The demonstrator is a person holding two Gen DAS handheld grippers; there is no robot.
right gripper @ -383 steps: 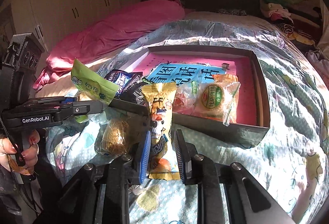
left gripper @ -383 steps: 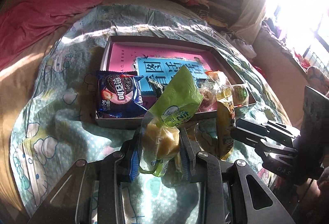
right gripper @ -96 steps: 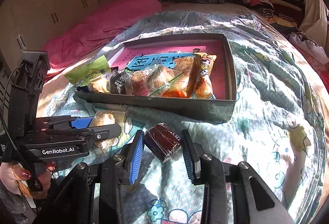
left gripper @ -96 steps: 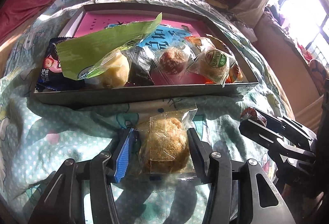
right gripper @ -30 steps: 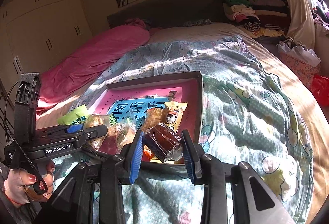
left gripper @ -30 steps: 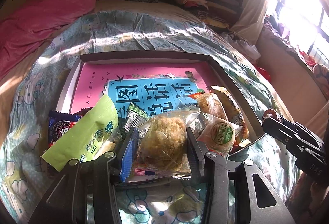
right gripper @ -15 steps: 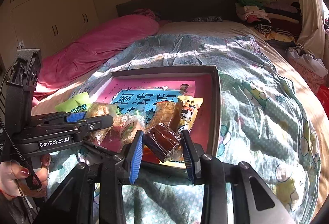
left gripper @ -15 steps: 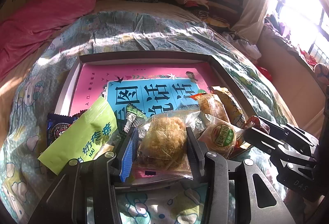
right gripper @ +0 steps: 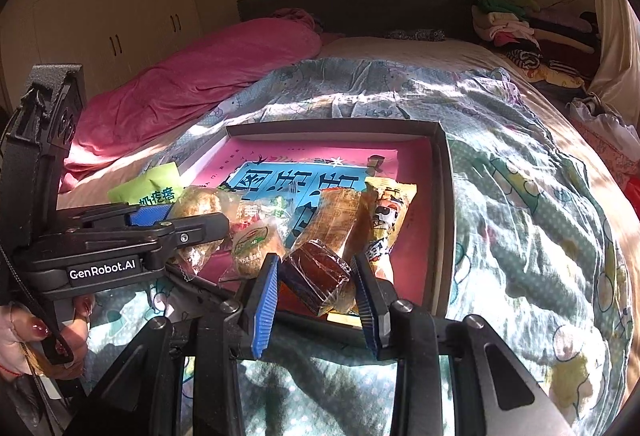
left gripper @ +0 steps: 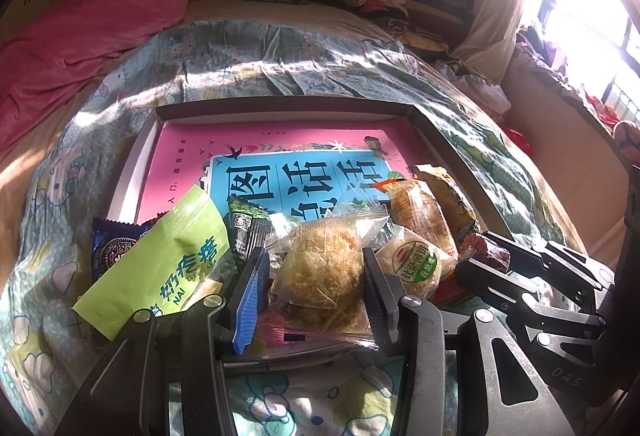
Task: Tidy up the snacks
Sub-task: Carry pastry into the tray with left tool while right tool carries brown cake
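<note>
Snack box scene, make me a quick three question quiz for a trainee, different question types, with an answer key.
1. True or false: the left gripper grips a clear-wrapped round pastry.
2. Multiple choice: the right gripper holds a) a green pouch b) a dark brown block c) nothing.
3. Fill in: the green pouch lies at the box's ____ near corner, seen from the left wrist view.

Key: 1 true; 2 b; 3 left.

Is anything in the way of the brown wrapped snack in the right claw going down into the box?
Partly: the brown wrapped snack hangs over the box's near right corner, where an orange packet and a yellow packet already lie.
</note>
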